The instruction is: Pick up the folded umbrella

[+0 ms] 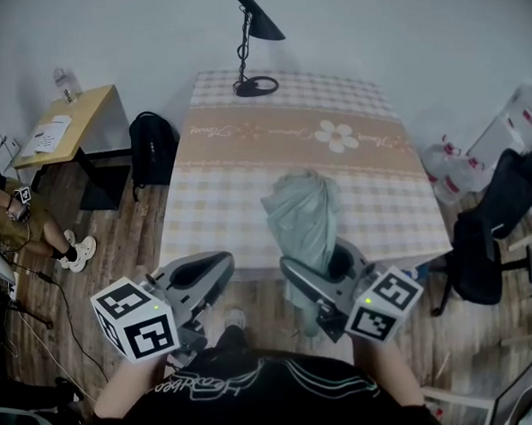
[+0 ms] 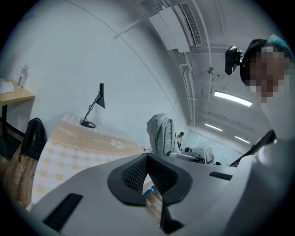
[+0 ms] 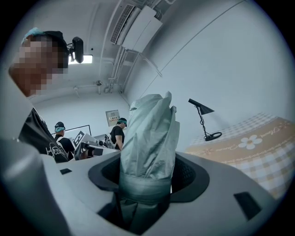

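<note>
Your R gripper (image 3: 147, 184) pinches the folded umbrella (image 1: 304, 214); both jaws press on its pale green fabric, just at the darker band. The umbrella sticks out past the jaws, lifted off the checked table (image 1: 253, 134), approx. over the near edge. Your L gripper (image 2: 146, 159) has its jaws pressed together, w/ nothing between them.

Black shirt (image 1: 237, 389), pale print, perhaps lettering, grey left gripper (image 1: 218, 267) and right gripper (image 1: 315, 262), black-and-white marker cube (image 1: 137, 329) on each
</note>
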`<action>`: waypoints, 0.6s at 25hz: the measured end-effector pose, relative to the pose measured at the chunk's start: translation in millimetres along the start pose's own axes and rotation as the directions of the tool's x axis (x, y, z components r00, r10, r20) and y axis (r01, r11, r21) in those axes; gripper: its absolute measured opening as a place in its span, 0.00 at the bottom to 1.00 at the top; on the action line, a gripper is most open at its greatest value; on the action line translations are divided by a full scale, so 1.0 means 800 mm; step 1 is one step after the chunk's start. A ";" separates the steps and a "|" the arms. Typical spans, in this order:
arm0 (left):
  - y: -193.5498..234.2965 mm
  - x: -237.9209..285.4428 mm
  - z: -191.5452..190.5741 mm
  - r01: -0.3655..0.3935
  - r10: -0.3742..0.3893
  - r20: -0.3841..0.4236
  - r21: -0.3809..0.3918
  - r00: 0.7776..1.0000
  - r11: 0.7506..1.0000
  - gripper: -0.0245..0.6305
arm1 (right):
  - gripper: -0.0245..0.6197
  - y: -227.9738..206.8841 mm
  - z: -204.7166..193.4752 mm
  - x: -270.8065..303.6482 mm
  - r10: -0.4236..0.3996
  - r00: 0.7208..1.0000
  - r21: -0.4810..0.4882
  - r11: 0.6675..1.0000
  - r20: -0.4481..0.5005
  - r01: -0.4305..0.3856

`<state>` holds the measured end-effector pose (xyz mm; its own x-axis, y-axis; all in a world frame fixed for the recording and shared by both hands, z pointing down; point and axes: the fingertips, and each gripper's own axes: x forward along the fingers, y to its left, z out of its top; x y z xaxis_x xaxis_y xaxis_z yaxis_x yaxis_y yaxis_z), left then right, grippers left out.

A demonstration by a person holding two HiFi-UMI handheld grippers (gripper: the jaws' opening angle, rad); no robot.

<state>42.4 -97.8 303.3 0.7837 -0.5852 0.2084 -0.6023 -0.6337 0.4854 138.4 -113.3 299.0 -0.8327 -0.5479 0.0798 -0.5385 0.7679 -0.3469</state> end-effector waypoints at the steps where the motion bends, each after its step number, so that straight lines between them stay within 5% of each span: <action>1: -0.002 0.000 -0.001 0.001 -0.001 -0.001 0.001 1.000 1.000 0.03 | 0.48 0.001 0.000 -0.002 0.000 1.000 -0.002 1.000 0.000 0.000; 15: -0.019 -0.014 -0.015 -0.018 0.018 0.011 0.018 1.000 1.000 0.03 | 0.48 0.023 -0.005 -0.019 0.006 1.000 -0.018 1.000 0.006 -0.006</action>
<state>44.6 -75.0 303.9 0.7710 -0.6020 0.2077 -0.6190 -0.6319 0.4665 140.6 -90.0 295.2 -0.8354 -0.5450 0.0720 -0.5355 0.7771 -0.3306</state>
